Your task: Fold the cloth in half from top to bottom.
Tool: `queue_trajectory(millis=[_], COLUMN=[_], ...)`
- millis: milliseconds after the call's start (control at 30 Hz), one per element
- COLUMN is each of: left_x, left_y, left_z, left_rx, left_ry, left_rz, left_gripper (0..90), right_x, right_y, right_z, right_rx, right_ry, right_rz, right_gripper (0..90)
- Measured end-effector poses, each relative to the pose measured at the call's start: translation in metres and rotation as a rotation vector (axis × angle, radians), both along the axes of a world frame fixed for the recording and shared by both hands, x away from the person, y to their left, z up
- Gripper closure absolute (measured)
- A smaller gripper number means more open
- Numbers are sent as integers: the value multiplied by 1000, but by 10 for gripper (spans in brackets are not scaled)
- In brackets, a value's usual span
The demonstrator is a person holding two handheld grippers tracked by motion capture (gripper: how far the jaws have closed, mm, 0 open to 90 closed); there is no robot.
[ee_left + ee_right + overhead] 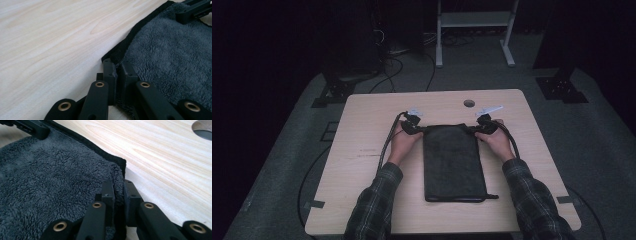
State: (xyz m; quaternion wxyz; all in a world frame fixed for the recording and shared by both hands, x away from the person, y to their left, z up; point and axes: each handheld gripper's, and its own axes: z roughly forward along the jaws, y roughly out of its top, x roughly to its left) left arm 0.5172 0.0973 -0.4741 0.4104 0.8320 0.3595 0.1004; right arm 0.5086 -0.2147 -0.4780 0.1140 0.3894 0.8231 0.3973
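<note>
Two far corners of the towel [454,162] sit pinched between closed fingers: left gripper [117,75], right gripper [118,192]; both forearms reach forward over the desk [362,150].

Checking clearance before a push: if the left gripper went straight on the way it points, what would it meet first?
Probably the right gripper, across the dark towel whose corner the left gripper pinches; depth is unclear.

A dark grey fleecy towel [453,162] with black edging lies on a pale wood-grain table [362,130], between black grippers and green-and-white plaid sleeves [377,200].
</note>
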Motion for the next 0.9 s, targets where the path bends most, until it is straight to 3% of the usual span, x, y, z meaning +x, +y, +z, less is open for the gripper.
queue_trajectory(millis=[200, 333, 367, 400, 533, 900], left_x=[2, 2, 2, 2, -4, -33], left_y=[5, 9, 9, 12, 19, 25], left_z=[18, 40, 40, 50, 62, 54], left_rx=[-17, -19, -19, -33, -57, -76], left_ry=[-53, -116, -116, -143, -160, -129], left_rz=[5, 26, 26, 32, 13, -73], left_gripper=[847, 847, 847, 846, 846, 844], right_x=[0, 4, 4, 5, 2, -27], right_y=[3, 8, 9, 10, 11, 3], right_z=[10, 34, 41, 47, 64, 49], right_rx=[2, -4, -3, 4, 29, 71], right_ry=[-32, -79, -91, -105, -131, -108], right_rz=[-21, -15, -12, -10, 10, 74], right_gripper=[814, 814, 814, 814, 814, 813])
